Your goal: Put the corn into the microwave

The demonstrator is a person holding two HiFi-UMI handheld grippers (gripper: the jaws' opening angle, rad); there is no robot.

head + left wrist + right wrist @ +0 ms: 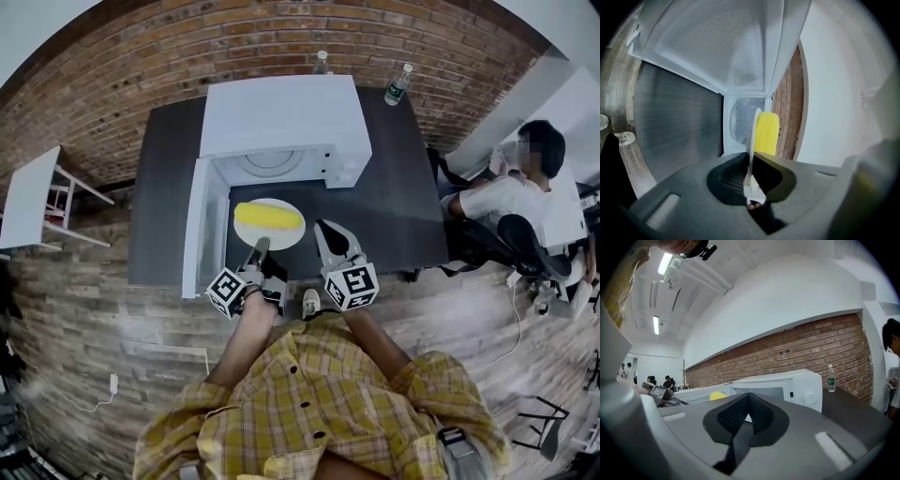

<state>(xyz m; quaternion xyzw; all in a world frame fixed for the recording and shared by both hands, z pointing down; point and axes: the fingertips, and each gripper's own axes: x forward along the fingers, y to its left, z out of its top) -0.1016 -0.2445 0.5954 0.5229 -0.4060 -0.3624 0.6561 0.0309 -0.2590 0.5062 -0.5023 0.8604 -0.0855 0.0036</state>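
"Two containers are showing ahead of the jaws. What is each one holding?" the first watcher is asking.

"The white plate (284, 241) is carrying the yellow corn (269, 217), which is lying just beyond the left gripper (259, 249). That gripper's jaws are pinching the plate's near rim. The microwave (281, 117) is standing farther ahead of those jaws, its door (199, 225) hanging open on their left and its round turntable (270, 164) showing inside. The corn is sitting in front of the opening, not yet inside it."

"And what is the right gripper (332, 236) doing?"

"Its jaws are pressing together on nothing. They are pointing toward the microwave, just beside the plate's right edge, and whether they are touching it is unclear."

"What is lying around them?"

"A dark table (394, 197) is bearing the microwave. A water bottle (398, 84) is standing at its far edge, beyond the right jaws, with a second bottle (322, 62) behind the microwave. Both are standing against a red brick wall (141, 66). A wood-plank floor (84, 309) is spreading beneath the person holding the grippers, who is wearing a yellow checked shirt (319, 403). Well off to the right of the right jaws a seated person (511, 197) is sitting by the table's end, and a white side table (28, 192) is standing far to the left of the left jaws."
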